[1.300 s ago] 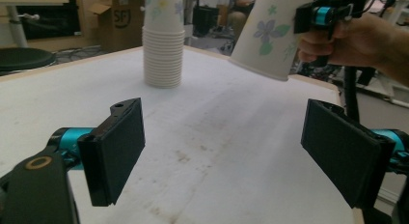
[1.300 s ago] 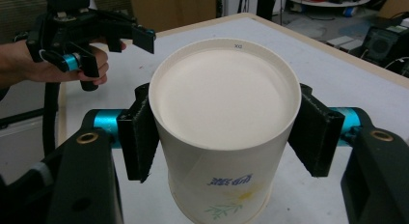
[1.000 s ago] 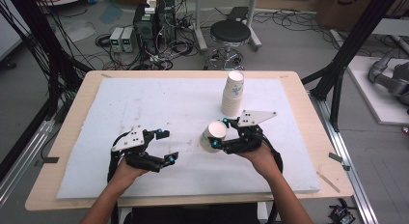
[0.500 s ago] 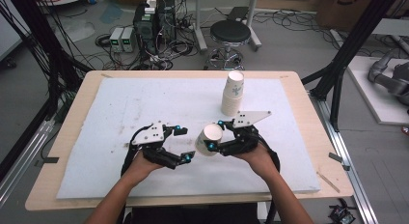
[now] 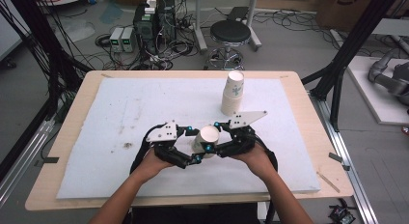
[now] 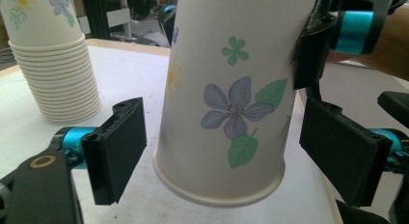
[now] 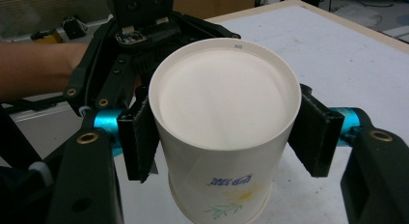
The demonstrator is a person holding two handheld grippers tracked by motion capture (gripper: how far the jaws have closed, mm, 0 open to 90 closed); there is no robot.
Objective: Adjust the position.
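A white paper cup (image 5: 207, 138) printed with flowers hangs above the white mat, tilted, between my two grippers. My right gripper (image 5: 213, 135) is shut on it, with both black pads (image 7: 140, 137) pressed on the cup's (image 7: 224, 118) sides. My left gripper (image 5: 194, 145) has come in from the left and is open. Its jaws have just been closing a little, with the cup's (image 6: 226, 113) rimmed end between them. In the left gripper view a gap shows on each side between its pads (image 6: 118, 149) and the cup wall.
A stack of upside-down paper cups (image 5: 233, 92) stands on the mat behind the grippers, also seen in the left gripper view (image 6: 48, 64). The white mat (image 5: 120, 108) covers most of the wooden table. A stool and cables lie beyond the far edge.
My left hand has moved right across the mat until its jaws sit around the cup. The right hand and the cup have stayed in place.
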